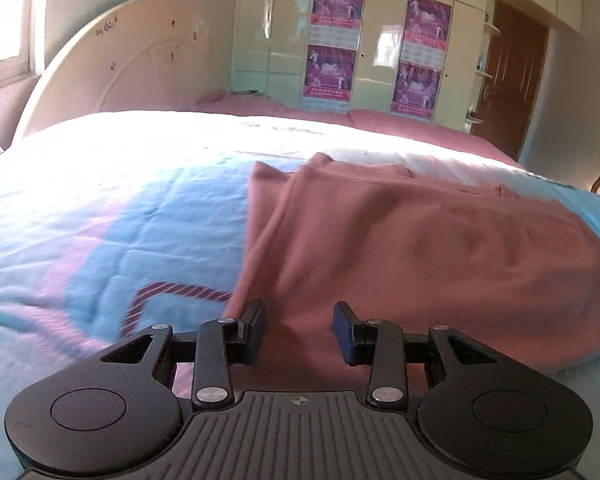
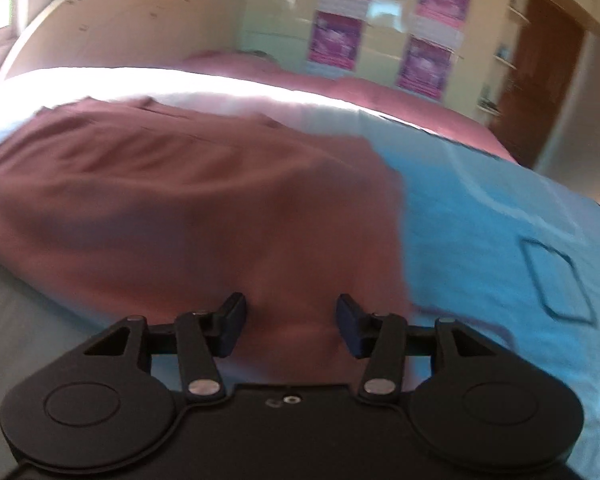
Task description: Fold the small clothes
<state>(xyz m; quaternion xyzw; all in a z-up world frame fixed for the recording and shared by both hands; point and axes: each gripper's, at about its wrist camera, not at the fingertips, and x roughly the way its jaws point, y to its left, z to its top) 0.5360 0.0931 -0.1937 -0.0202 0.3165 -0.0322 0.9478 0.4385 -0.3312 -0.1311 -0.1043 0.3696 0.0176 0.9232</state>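
Note:
A dusty-pink garment lies spread on the blue bedspread, with folds along its far edge. My left gripper is open over the garment's near left corner, its jaws apart with cloth between them but not clamped. In the right wrist view the same pink garment fills the left and middle, blurred by motion. My right gripper is open over the garment's near right corner, close to its right edge. Neither gripper holds anything.
The bedspread is blue with pink stripes and a stitched diamond. A white headboard stands at the far left, pink pillows at the back. A wardrobe with purple posters and a brown door are behind.

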